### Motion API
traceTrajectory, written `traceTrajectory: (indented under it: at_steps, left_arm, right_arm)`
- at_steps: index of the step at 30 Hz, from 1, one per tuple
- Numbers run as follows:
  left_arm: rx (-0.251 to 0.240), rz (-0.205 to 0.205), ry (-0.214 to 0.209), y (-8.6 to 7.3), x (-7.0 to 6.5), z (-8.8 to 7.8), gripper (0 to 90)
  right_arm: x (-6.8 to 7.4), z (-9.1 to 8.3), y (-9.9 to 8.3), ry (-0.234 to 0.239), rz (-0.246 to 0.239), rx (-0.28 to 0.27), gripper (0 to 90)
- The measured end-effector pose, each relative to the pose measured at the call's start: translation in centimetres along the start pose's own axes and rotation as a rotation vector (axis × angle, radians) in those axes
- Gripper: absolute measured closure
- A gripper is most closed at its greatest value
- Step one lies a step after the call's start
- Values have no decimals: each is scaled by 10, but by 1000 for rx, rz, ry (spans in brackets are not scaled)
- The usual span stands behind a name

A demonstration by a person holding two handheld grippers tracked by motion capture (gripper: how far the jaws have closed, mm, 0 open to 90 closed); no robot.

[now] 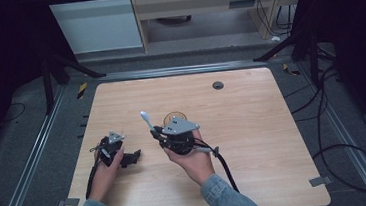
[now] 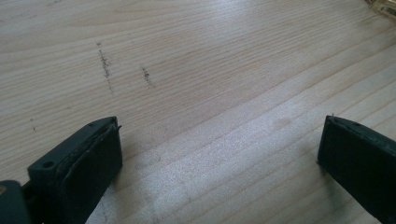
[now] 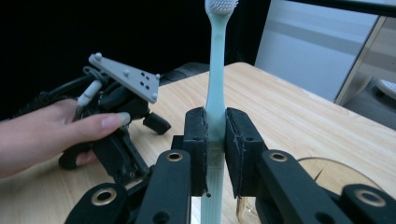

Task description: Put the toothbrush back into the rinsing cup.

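Right gripper (image 3: pixel 215 140) first: its two black jaws are clamped flat on the handle of a pale mint-green plastic toothbrush (image 3: pixel 215 84), pinching it about midway along. In the right gripper view the brush stands straight up between the pads, long axis in line with the jaws, white bristle head at the top and the ribbed end of the handle dropping below the grip. From the high view that same toothbrush (image 1: pixel 147 122) slants up and to the left out of the right gripper (image 1: pixel 159 132), head highest, above the middle of the light wooden table (image 1: pixel 253 127). The right hand (image 1: pixel 192 158) cradles the tool from underneath, palm up, denim sleeve at the bottom edge, black cable (image 1: pixel 225 167) trailing back towards the person. Just behind the gripper sits a clear round glass (image 1: pixel 175 118) on the tabletop. Over to the left gripper (image 1: pixel 134 156): it lies low on the table, held by the left hand (image 1: pixel 107 169), jaws spread wide with bare wood grain between them in the left gripper view, nothing held
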State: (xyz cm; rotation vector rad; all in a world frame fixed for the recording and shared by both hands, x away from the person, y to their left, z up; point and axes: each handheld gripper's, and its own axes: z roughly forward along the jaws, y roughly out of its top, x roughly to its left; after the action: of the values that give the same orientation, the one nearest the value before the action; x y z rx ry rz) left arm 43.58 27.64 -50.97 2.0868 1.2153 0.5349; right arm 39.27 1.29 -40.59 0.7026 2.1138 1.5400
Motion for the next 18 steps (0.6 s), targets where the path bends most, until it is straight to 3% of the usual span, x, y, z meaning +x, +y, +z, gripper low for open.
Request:
traceTrajectory:
  at_steps: [7,18]
  left_arm:
    - [0,-1,0,0,0,0,0]
    - [0,-1,0,0,0,0,0]
  right_arm:
    - [4,2,6,-17,7,-25,792]
    - [6,7,24,-68,-36,-52,792]
